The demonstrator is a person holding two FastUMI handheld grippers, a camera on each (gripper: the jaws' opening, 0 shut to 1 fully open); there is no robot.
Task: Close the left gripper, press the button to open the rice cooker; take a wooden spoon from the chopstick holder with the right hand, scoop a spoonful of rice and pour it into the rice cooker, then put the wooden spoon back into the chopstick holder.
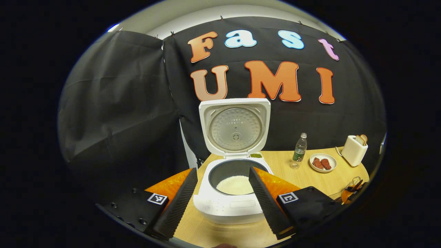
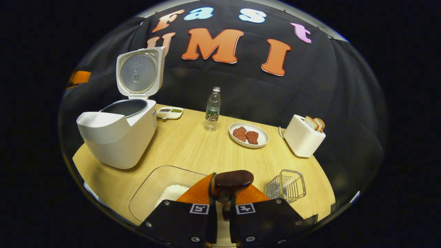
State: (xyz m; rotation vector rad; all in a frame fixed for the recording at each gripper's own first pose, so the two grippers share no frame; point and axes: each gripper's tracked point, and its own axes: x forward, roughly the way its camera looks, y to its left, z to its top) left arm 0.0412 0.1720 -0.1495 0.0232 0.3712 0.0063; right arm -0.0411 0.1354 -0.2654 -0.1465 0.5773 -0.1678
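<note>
Spillage threatens if the right gripper (image 2: 223,201), clamped on the wooden spoon (image 2: 231,179), tilts before reaching the rice cooker (image 2: 117,136) at left; left gripper (image 1: 220,199) gapes open.

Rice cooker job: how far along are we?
Done: rice cooker lid is up, and white rice already lies in its pot. In hand: the right tool is shut on the wooden spoon, near the clear rice container; the left tool hangs open before the cooker. Whether the pour has happened, I cannot tell. Left: returning the spoon to the wire chopstick holder.
</note>
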